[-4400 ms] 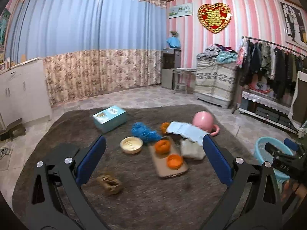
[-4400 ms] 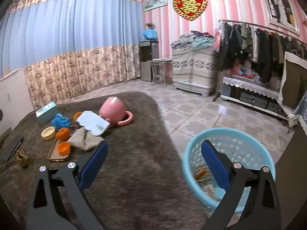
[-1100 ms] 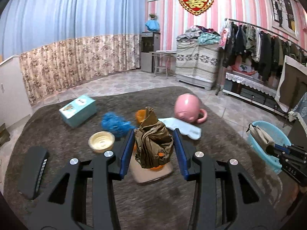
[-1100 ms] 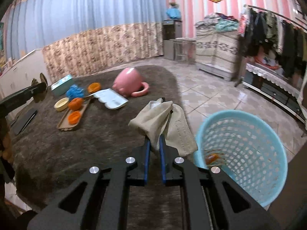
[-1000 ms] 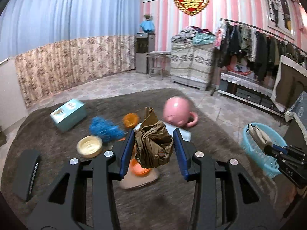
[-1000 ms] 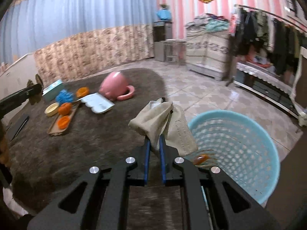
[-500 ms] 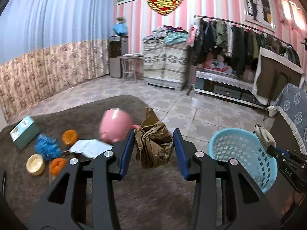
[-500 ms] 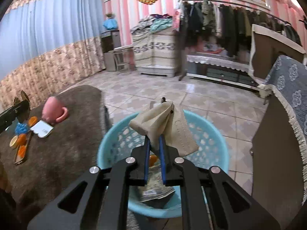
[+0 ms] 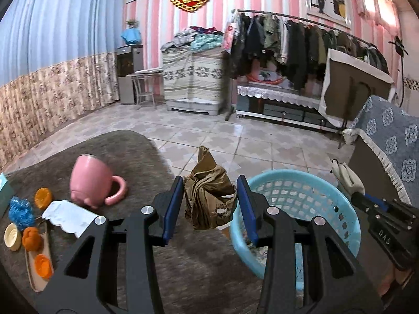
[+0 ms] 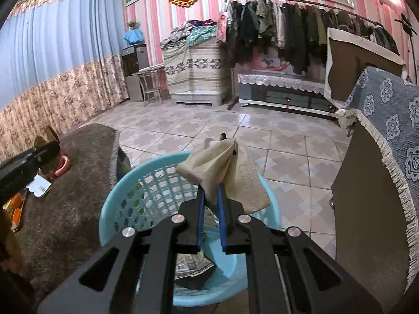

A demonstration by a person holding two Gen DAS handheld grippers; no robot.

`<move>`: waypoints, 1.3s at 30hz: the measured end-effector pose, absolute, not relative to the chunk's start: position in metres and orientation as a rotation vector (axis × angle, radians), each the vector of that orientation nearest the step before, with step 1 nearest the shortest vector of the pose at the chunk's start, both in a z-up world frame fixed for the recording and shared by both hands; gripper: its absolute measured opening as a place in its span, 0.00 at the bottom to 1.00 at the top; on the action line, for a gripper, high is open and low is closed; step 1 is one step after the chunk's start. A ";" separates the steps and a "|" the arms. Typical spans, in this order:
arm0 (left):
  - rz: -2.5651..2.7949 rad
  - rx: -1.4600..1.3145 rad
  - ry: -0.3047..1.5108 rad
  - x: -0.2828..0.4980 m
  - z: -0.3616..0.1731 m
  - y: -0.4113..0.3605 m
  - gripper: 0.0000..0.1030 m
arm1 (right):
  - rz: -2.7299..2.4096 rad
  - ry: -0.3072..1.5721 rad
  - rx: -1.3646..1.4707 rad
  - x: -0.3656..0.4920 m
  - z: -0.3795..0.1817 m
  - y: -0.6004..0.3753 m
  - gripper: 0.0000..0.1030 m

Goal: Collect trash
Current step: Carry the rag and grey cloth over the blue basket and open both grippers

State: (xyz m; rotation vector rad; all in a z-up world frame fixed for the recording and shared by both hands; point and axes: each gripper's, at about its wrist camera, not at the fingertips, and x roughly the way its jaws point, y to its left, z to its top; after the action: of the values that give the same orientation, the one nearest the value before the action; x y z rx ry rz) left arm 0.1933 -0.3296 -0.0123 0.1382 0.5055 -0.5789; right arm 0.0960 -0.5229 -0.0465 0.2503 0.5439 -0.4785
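Observation:
My left gripper (image 9: 209, 198) is shut on a crumpled brown paper wad (image 9: 208, 196), held over the rug just left of the light blue basket (image 9: 327, 209). My right gripper (image 10: 210, 196) is shut on a beige crumpled cloth-like piece (image 10: 227, 172) and hangs directly above the same basket (image 10: 117, 204), which holds printed paper and other scraps at its bottom. In the left wrist view the right gripper (image 9: 348, 183) shows at the right with its beige piece. The left gripper's body (image 10: 23, 164) shows at the left of the right wrist view.
On the dark rug (image 9: 131, 151) lie a tipped pink mug (image 9: 91, 180), a white card (image 9: 69, 214), a blue scrubber (image 9: 21, 209), a cream bowl (image 9: 11, 236) and orange pieces on a board (image 9: 39, 264). A cabinet with a blue patterned cover (image 10: 379, 157) stands right of the basket.
Both grippers swung right from the rug toward the basket, each keeping its load. The right one now hangs over the basket; the left has come up to its rim.

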 end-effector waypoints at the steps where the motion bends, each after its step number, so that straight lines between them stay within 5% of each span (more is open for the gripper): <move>1: -0.585 0.141 0.506 0.192 -0.013 -0.334 0.40 | -0.482 0.542 0.259 0.095 -0.046 -0.525 0.10; 14: -0.718 0.223 0.521 0.187 -0.032 -0.408 0.44 | -0.523 0.545 0.321 0.087 -0.051 -0.542 0.10; 19: -0.687 0.235 0.502 0.193 -0.033 -0.413 0.70 | -0.507 0.553 0.318 0.092 -0.051 -0.541 0.10; 25: -0.594 0.196 0.499 0.204 -0.026 -0.384 0.90 | -0.472 0.556 0.297 0.101 -0.047 -0.530 0.10; 38: -0.406 0.112 0.446 0.208 -0.001 -0.290 0.95 | -0.426 0.603 0.256 0.137 -0.052 -0.491 0.13; 39: -0.400 0.111 0.444 0.207 0.000 -0.286 0.95 | -0.429 0.608 0.253 0.138 -0.053 -0.490 0.19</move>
State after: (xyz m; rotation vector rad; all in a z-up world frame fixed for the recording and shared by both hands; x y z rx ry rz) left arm 0.2073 -0.2858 -0.0001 0.1110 0.4436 -0.3999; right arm 0.1384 -0.4896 -0.0527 0.2527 0.6083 -0.4291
